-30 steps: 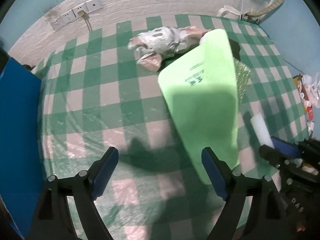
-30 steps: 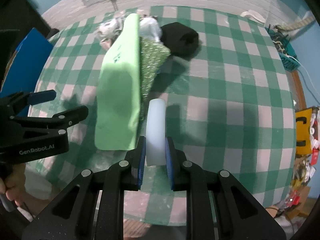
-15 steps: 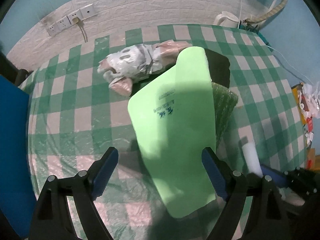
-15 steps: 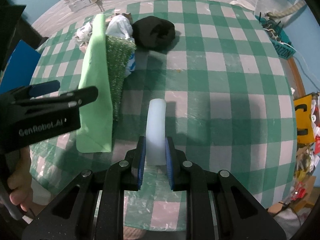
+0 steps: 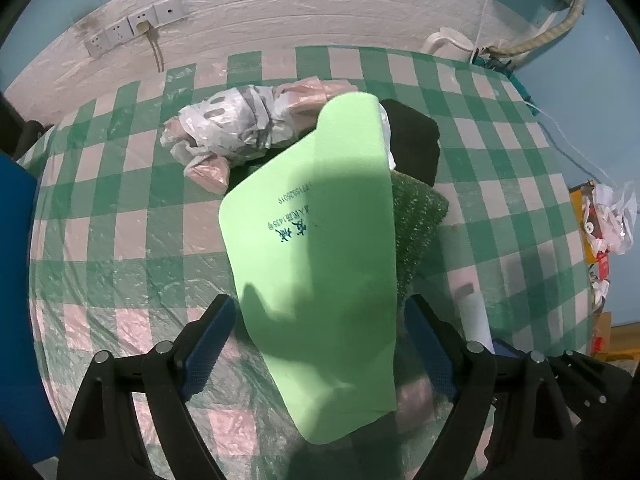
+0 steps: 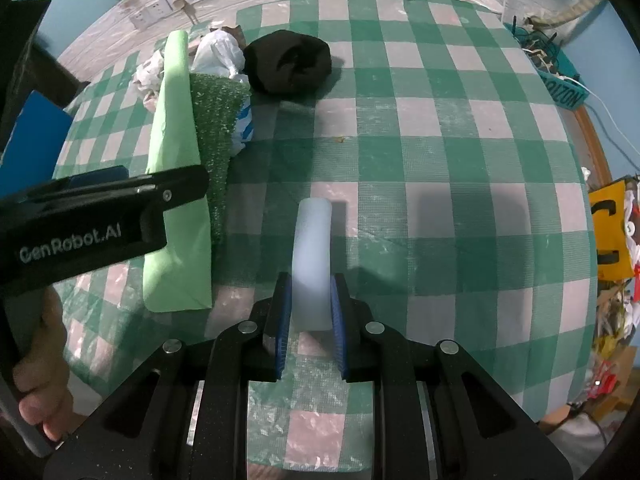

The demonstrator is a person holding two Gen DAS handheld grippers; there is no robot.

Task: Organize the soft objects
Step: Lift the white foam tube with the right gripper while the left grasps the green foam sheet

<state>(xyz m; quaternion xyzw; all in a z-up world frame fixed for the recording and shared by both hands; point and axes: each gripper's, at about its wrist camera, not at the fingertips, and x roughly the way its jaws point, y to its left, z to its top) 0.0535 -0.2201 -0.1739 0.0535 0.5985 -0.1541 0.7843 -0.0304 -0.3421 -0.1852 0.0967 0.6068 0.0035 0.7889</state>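
Observation:
A light green foam sheet (image 5: 320, 248) lies tilted on a dark green turf pad (image 5: 416, 220), and its near end reaches between the fingers of my open left gripper (image 5: 320, 340). In the right wrist view the sheet (image 6: 176, 152) and pad (image 6: 218, 128) lie left of centre, with the left gripper (image 6: 100, 212) over them. My right gripper (image 6: 310, 312) is shut on a white foam piece (image 6: 312, 256), which also shows in the left wrist view (image 5: 474, 316). A black cloth bundle (image 6: 288, 60) and crumpled plastic bags (image 5: 240, 124) lie behind.
The table has a green-and-white checked cover (image 6: 440, 160). A blue panel (image 5: 16, 280) stands at its left edge. A white brick wall with sockets (image 5: 132, 30) is behind. Clutter (image 6: 612, 240) sits off the right edge.
My left gripper has moved right and forward, so the green foam sheet now lies between its open fingers. My right gripper has kept its grip on the white foam and lifted back a little.

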